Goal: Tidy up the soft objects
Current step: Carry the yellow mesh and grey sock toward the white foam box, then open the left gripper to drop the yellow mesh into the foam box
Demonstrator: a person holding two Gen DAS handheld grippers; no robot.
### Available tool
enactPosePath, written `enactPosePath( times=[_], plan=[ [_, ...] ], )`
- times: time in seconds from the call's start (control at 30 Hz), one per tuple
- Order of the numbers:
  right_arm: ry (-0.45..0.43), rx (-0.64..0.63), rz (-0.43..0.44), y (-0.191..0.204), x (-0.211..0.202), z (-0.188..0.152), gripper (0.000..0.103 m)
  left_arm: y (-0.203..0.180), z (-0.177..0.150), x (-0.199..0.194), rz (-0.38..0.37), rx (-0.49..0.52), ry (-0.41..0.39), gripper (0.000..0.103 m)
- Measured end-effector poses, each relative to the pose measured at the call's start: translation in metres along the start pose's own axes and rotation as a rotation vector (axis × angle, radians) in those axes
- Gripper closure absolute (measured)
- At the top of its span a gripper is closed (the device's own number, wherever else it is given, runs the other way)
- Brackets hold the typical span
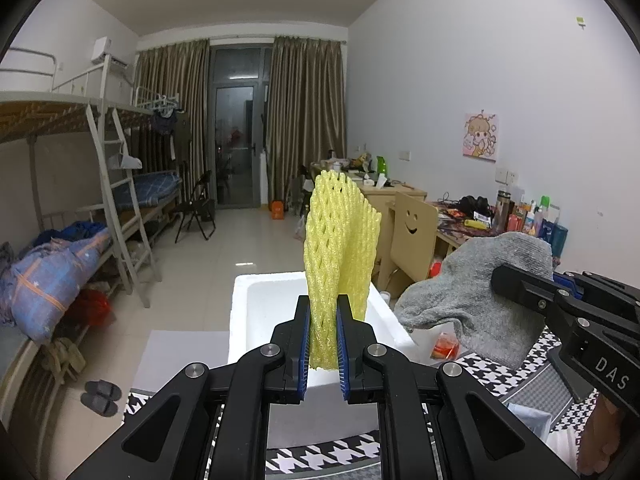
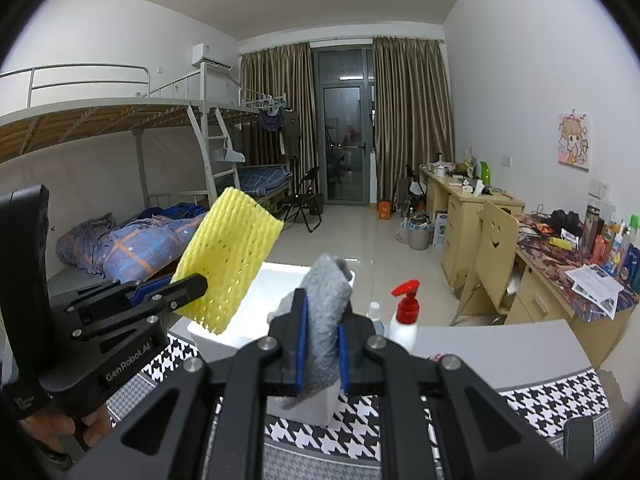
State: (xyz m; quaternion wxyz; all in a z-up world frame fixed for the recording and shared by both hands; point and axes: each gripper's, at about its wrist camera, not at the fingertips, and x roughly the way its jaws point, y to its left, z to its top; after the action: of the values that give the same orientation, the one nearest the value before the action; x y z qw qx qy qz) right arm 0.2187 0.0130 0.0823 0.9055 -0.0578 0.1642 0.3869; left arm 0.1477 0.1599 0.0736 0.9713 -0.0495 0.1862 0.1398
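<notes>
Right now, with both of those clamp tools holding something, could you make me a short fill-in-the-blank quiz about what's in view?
1. The left gripper is shut on a foam net coloured ____.
2. The right gripper is shut on a sock coloured ____.
3. Below both sits a foam box coloured ____.
4. The pump bottle has a top coloured ____.

Missing words: yellow; grey; white; red

You have a table covered with a black-and-white houndstooth cloth (image 2: 360,416) in front of you. Directly on it sits a white foam box (image 1: 256,320), open at the top. Just right of the box stand a white spray bottle with a red trigger head (image 2: 405,312) and a smaller clear bottle (image 2: 375,314). A small red packet (image 1: 445,346) lies beside the box.
</notes>
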Motion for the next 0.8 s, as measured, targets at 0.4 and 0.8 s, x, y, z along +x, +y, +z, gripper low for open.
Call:
enactPosePath(
  times=[0.4, 0.8],
  plan=[
    [0.025, -0.009, -0.005, 0.004, 0.027, 0.012, 0.086, 0.002, 0.009, 0.032, 0.026, 0.009, 0.034, 0.091],
    [0.063, 0.001, -0.016, 0.003, 0.046, 0.017, 0.086, 0.009, 0.012, 0.065, 0.018, 0.002, 0.101, 0.09]
  ],
)
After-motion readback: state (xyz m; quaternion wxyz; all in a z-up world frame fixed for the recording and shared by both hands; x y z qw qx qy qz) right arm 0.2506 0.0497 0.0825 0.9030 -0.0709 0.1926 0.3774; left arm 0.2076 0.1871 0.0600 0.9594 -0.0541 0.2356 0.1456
